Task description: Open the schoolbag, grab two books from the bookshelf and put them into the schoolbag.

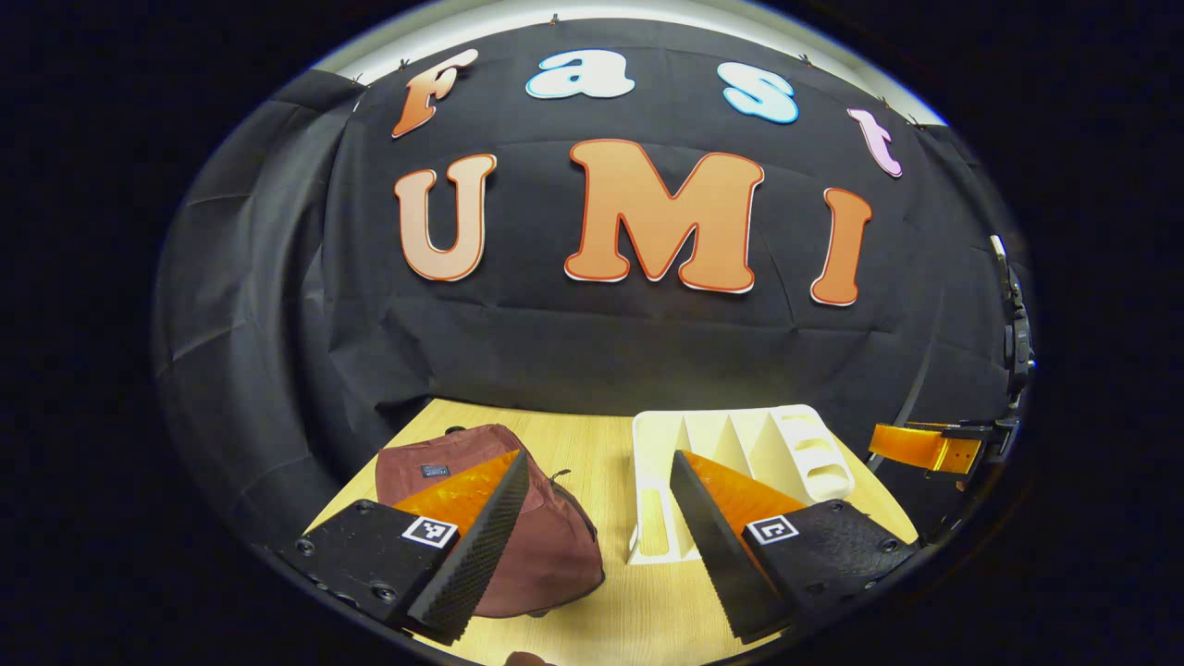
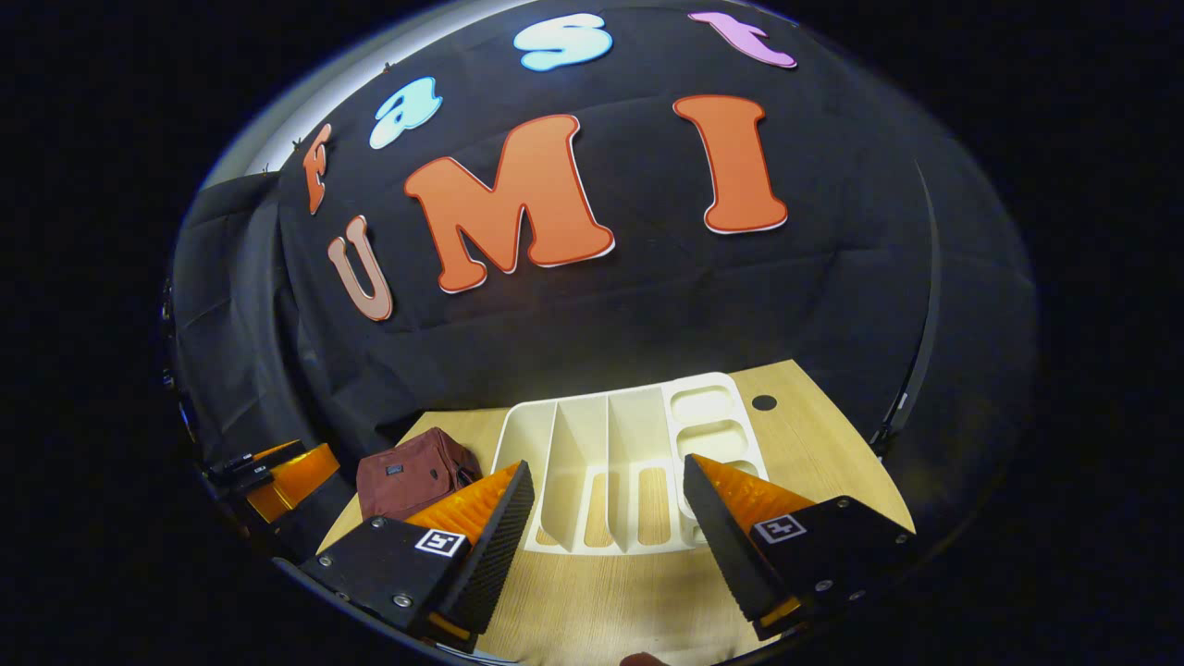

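Note:
The maroon schoolbag [image 1: 550, 550] lies on the wooden table [image 1: 592, 444], to the left of the white bookshelf [image 1: 652, 453]. Whether its zip is open I cannot tell. The bookshelf's upright slots look empty. My left gripper [image 1: 597, 555] hovers open above the table's near edge, its left finger in front of the bag and its right finger in front of the shelf. My right gripper [image 2: 601, 546] is open too, straddling the front of the bookshelf [image 2: 573, 444], with the schoolbag [image 2: 412, 472] off to its left. Each gripper appears at the edge of the other's view: right gripper [image 1: 916, 447], left gripper [image 2: 287, 476].
Black cloth walls close in the table on the back and both sides. A small dark round hole [image 2: 764, 402] sits in the tabletop [image 2: 805, 416] behind the shelf's right end. Bare wood lies between the bag and the shelf.

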Tool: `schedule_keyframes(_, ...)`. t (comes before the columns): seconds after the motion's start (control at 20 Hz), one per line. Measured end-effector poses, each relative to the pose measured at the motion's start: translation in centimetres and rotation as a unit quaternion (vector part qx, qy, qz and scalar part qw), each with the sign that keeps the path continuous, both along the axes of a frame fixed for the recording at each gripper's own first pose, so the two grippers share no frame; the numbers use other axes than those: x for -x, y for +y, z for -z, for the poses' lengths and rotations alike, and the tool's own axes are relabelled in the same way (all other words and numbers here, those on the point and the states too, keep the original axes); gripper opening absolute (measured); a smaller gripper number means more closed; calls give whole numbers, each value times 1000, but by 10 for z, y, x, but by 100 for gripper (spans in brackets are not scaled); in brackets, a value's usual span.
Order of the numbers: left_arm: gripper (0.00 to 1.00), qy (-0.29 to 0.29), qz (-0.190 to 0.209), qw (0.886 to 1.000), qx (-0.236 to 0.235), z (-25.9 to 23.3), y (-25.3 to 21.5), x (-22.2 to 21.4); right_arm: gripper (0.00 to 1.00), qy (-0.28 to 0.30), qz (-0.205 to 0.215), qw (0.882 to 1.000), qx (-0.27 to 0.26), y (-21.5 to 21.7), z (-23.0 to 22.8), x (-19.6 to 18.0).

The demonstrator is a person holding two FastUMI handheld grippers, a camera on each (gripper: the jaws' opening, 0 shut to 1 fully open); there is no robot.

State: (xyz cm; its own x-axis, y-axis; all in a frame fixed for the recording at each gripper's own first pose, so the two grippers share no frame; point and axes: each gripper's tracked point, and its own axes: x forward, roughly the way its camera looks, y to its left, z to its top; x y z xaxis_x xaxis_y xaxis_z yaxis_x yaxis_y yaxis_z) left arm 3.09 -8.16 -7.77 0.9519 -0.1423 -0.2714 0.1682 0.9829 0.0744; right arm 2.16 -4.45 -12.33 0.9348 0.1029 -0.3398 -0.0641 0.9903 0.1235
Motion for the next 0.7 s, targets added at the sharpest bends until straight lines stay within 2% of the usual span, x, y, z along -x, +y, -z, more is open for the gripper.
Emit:
schedule_keyframes(0.15, 97, -12, 3, 1000, 1, -8, -11, -3, 97, -23, 10, 1000, -5, -7, -7, -1)
schedule_keyframes(0.2, 100, -14, 6, 1000, 0, -9, -14, -4, 97, -30, 14, 999, -8, -7, -10, -3)
schedule_keyframes(0.25, 97, -18, 9, 1000, -1, -12, -15, -6, 97, -36, 16, 999, -11, -8, -12, -3)
schedule_keyframes(0.35, 98, -22, 15, 1000, -9, -15, -18, -9, 97, -42, 25, 999, -14, -9, -15, -5)
schedule_keyframes(0.7, 97, -31, 55, 998, -19, -30, -24, -22, 97, -64, 61, 996, -11, -9, -21, -1)
